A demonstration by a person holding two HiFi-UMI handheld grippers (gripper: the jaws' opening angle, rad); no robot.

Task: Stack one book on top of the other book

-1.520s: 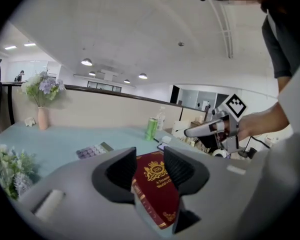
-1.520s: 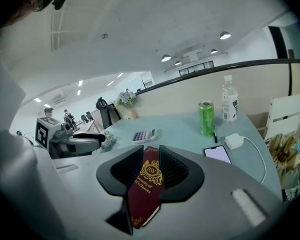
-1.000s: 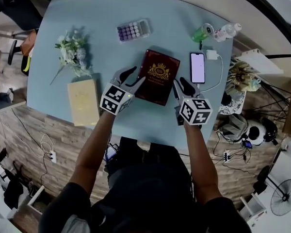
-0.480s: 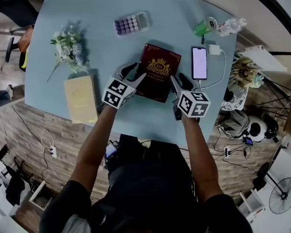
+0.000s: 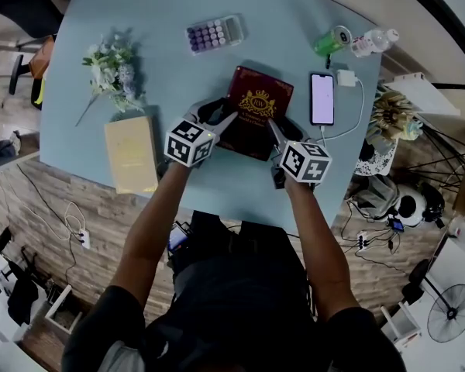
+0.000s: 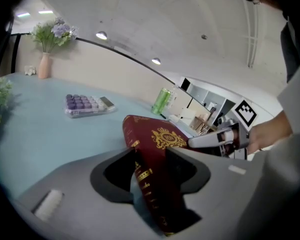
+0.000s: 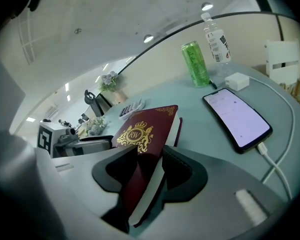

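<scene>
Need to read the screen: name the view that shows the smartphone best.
Right gripper view: the smartphone lies close and large, screen lit and facing up. Head view shows it small and far; left gripper view does not show it.

Head view: near edge of red book (image 5: 259,103) hidden under my left gripper (image 5: 219,116) and right gripper (image 5: 284,132). Bottle (image 5: 370,43) label too small to read. Far edge of bench (image 5: 294,14) cut off at top.

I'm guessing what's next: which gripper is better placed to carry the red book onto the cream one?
Left, probably. The left gripper straddles the red book at its spine, and the cream book lies on that side. The right gripper, whose jaws have just been opening round the page edge, is farther away.
</scene>
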